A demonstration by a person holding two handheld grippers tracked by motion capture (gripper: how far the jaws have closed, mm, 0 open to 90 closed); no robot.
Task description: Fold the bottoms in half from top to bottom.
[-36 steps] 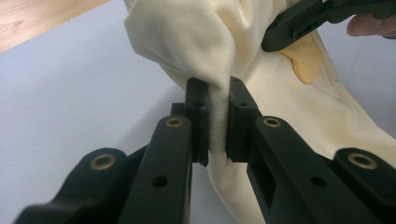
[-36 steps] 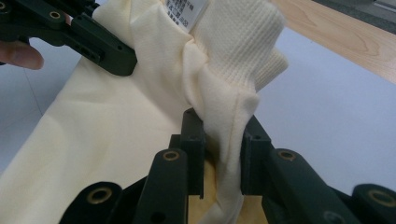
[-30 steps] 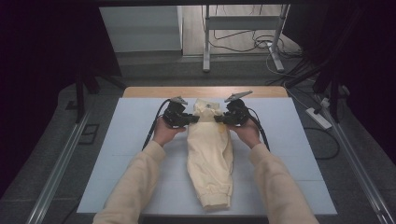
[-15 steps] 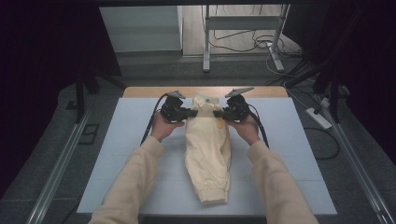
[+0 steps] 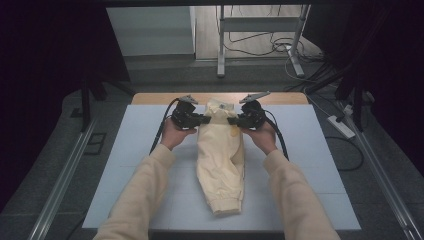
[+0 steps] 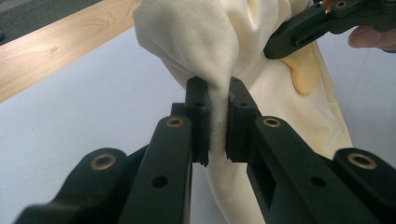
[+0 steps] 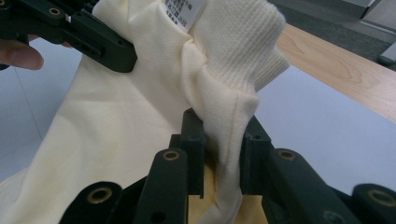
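A pale yellow garment (image 5: 221,160) lies lengthwise on the white table mat (image 5: 310,150), its ribbed collar end lifted at the far side. My left gripper (image 5: 206,120) is shut on the garment's left shoulder; in the left gripper view cloth (image 6: 205,51) is pinched at the left gripper (image 6: 218,122) between the jaws. My right gripper (image 5: 231,120) is shut on the right shoulder; in the right gripper view the right gripper (image 7: 222,154) clamps a seam below the ribbed collar (image 7: 233,42). A darker yellow patch (image 6: 303,70) marks the garment's front.
The table's wooden edge (image 5: 280,98) shows beyond the mat. A metal stand (image 5: 221,40) and cables (image 5: 260,47) lie on the floor behind. A power strip (image 5: 341,126) sits on the floor at the right. Rails (image 5: 65,175) flank the table.
Both grippers have moved a little farther from the person with the garment's top held between them; the garment has slid along the mat with them.
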